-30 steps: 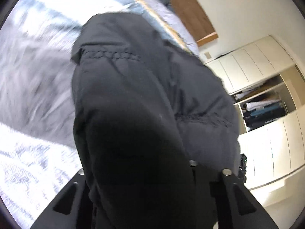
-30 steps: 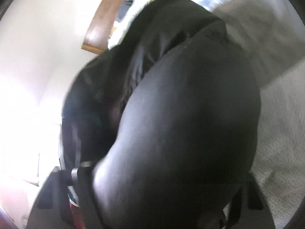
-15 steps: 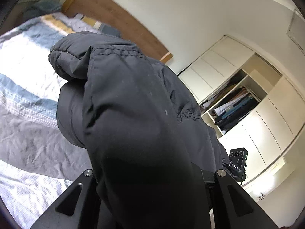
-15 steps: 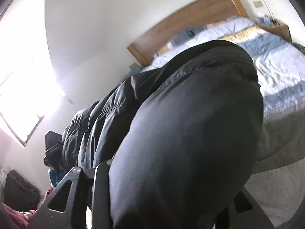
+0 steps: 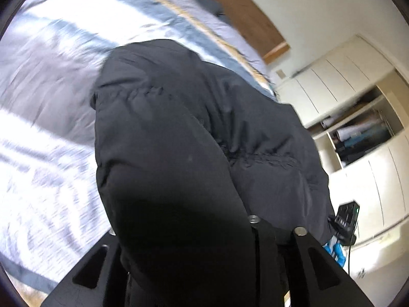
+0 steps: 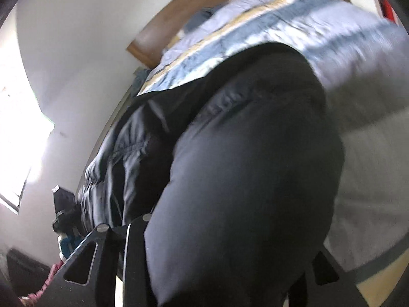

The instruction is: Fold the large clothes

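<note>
A black padded jacket hangs bunched over the left gripper, clamped between its jaws above a bed with a striped blue, white and yellow cover. The garment's bulk fills the middle of the left wrist view and hides the fingertips; only the dark finger bases and their metal pins show at the near edge, the right-hand finger pressed against the cloth. A stitched seam crosses the fabric near its far end.

In the right wrist view the same jacket swells over the right gripper, which also pinches a thick fold; the right-hand finger is almost wholly buried, and the left-hand one shows only its base. To the left, shinier quilted panels of the garment trail toward the other handheld tool, partly cut off by cloth.

The bedding is smeared by motion blur in both views, so its pattern is hard to read. A wooden headboard stands at the far end of the bed. On the right of the left wrist view, a cream wardrobe stands with an open shelf whose contents are too blurred to name. A bright window washes out the left side of the right wrist view.
</note>
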The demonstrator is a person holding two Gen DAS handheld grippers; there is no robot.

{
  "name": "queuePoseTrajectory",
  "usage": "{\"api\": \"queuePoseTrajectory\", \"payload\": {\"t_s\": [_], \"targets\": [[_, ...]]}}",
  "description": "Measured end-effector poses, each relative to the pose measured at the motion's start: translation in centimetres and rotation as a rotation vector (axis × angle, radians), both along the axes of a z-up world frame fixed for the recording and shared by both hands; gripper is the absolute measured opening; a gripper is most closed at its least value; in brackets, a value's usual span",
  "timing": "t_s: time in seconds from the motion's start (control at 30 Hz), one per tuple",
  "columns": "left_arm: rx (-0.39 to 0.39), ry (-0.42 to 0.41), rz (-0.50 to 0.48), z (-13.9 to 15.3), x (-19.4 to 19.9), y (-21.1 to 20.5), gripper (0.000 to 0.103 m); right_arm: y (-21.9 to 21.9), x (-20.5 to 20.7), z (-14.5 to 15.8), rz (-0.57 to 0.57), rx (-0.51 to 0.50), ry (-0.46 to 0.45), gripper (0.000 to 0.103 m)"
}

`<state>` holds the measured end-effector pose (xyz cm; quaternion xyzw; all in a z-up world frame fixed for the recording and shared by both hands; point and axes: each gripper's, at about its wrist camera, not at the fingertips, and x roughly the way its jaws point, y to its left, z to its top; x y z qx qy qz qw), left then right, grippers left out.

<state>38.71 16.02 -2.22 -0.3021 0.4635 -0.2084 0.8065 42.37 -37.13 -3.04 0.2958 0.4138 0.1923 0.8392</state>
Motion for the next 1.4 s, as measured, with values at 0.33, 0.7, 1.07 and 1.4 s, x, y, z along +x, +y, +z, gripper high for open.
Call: {"api": "queuePoseTrajectory", "payload": {"t_s": [0.33,0.7,1.07,1.4], "targets": [[0.115,0.053,0.133,1.3,-3.0,7.1,0.078,-5.7,-2.9,-0.3,-0.133,-0.091,0.088,0.079],[0.242,-0.027,0.259,7.1,-10.5,9.8,0.079,-8.1,-12.5,4.1,-0.259,-0.227,0.078,0.080],[0.443,-0.182,0.233,11.5,-19.8,1.4,0.094,0.8,-22.7,10.6,-0.205,-0.369,-0.116,0.080],[0.504,-0.303,0.208,13.4,-28.3,-4.3,0.102,7.6,-32.4,13.0,-0.217,-0.545,-0.273,0.080]]}}
